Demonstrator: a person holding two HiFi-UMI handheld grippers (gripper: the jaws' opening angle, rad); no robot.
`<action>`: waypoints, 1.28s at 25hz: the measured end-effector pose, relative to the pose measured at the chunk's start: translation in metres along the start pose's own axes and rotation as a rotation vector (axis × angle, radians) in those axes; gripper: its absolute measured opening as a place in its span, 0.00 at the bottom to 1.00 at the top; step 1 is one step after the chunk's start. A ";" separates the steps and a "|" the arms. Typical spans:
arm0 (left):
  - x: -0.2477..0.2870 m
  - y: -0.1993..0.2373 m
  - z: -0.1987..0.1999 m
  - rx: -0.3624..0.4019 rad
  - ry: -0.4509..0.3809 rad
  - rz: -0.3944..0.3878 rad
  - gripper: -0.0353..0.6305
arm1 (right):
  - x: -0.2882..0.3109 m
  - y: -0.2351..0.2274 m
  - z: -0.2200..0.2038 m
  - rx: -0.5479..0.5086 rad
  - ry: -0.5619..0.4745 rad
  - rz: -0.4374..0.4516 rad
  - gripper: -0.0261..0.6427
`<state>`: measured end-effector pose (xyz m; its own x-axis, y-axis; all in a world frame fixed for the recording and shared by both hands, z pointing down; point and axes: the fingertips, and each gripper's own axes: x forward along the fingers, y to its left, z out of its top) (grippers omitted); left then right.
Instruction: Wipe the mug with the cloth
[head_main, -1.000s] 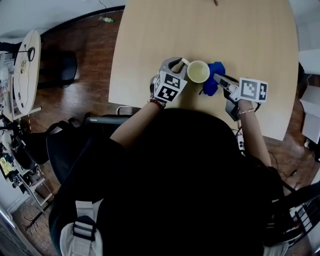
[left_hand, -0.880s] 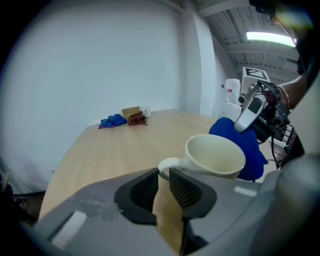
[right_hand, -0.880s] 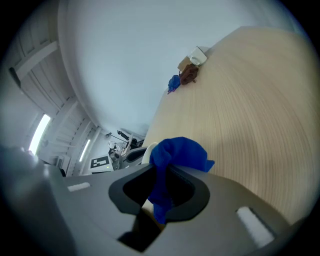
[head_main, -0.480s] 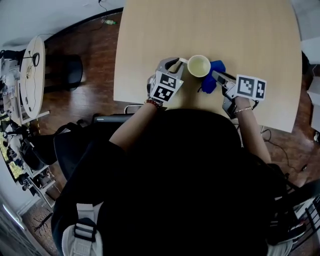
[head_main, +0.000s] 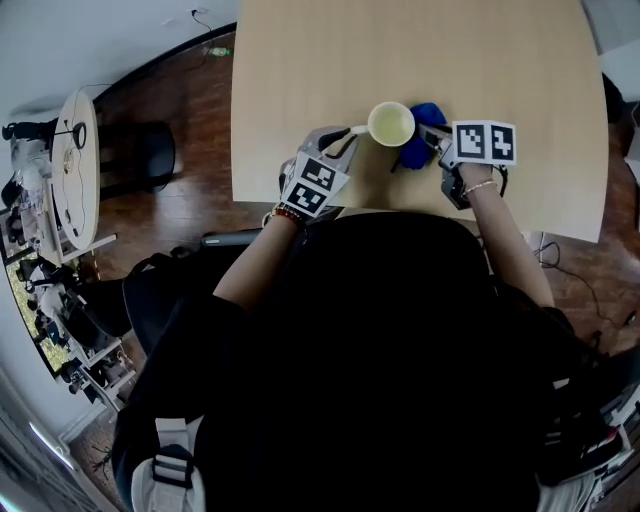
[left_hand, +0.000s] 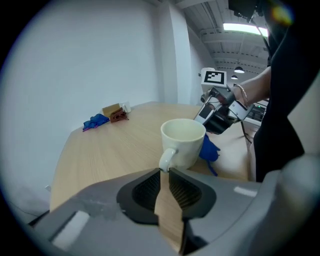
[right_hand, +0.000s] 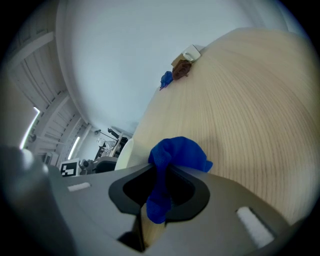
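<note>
At left, pinching the handle of the mug (left_hand: 183, 142) in the clenched jaws of the left gripper (left_hand: 164, 172), upright near the front edge of the desk (head_main: 500, 60). Just right, squeezing the cloth (right_hand: 177, 155) in the tight jaws of the right gripper (right_hand: 160, 175). Could twist the mug loose if rubbed hard against so slim a hold.

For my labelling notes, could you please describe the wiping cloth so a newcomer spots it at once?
On the wooden table, a cream mug is near the person's edge. The cloth is the crumpled blue bundle beside it, pinched in the right gripper; the other blue item lies loose at the far end.
</note>
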<state>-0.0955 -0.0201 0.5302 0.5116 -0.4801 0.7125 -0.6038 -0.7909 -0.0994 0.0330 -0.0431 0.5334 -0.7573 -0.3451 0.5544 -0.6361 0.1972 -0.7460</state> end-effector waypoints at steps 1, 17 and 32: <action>-0.001 -0.001 -0.001 -0.002 -0.002 -0.005 0.14 | 0.003 -0.003 0.000 -0.012 0.004 -0.018 0.14; -0.009 -0.046 -0.011 -0.017 0.008 -0.082 0.06 | -0.029 0.039 0.012 0.027 -0.081 0.128 0.13; -0.009 -0.070 0.004 -0.031 0.026 -0.124 0.26 | -0.014 0.014 -0.002 0.043 -0.069 0.033 0.14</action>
<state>-0.0553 0.0382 0.5281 0.5683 -0.3689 0.7355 -0.5555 -0.8314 0.0122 0.0340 -0.0333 0.5160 -0.7645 -0.4017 0.5041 -0.6032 0.1702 -0.7792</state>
